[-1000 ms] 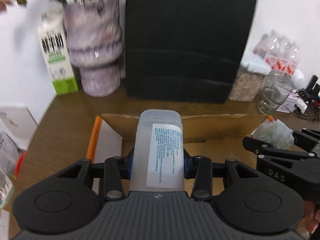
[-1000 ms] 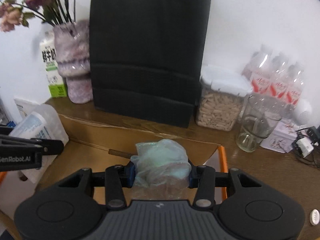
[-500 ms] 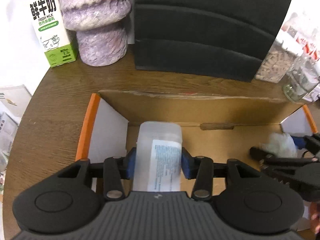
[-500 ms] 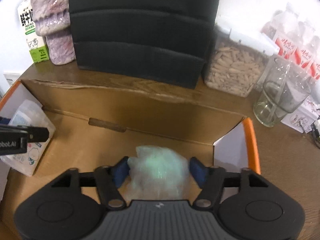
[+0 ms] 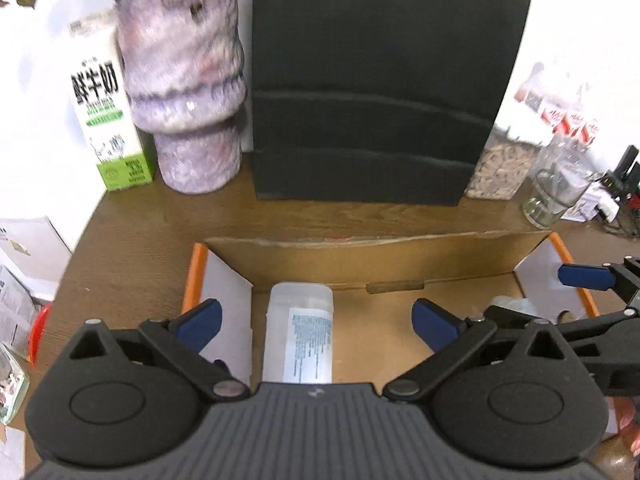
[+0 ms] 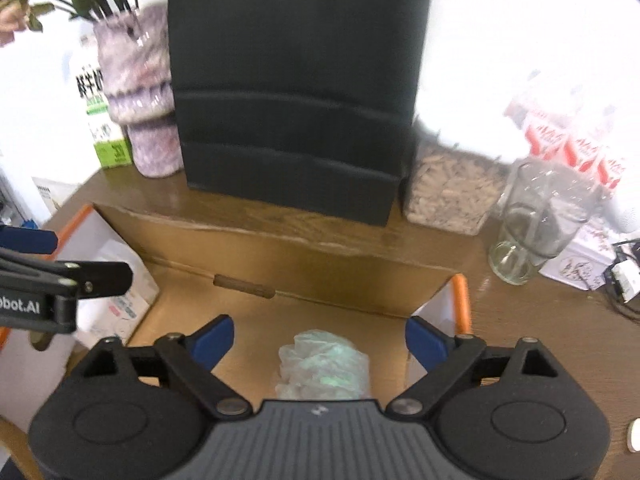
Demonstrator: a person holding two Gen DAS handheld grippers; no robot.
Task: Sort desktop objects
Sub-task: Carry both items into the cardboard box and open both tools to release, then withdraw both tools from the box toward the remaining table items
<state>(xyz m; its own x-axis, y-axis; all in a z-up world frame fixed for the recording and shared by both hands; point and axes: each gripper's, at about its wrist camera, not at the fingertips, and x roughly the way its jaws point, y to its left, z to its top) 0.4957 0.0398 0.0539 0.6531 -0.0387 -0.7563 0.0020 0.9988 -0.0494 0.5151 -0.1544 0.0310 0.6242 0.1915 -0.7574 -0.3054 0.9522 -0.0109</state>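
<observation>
In the left wrist view, the left gripper (image 5: 316,322) has its fingers opening wide, clear of the translucent bottle (image 5: 301,330) lying in the cardboard box (image 5: 360,254), the bottle's near end hidden behind the gripper body. In the right wrist view, the right gripper (image 6: 319,340) has its fingers opening too, apart from the crumpled plastic bag (image 6: 324,366) on the box floor, whose lower part is cut off.

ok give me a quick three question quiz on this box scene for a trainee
1. True or false: the translucent bottle lies inside the cardboard box.
2. What lies between the pads of the right hand-held gripper? A) a glass B) a crumpled plastic bag C) a milk carton
3. Fill in: the jaws of the left hand-held gripper are ____ and its pads stand clear of the bottle.

Key: 1 true; 2 B; 3 opening
</observation>
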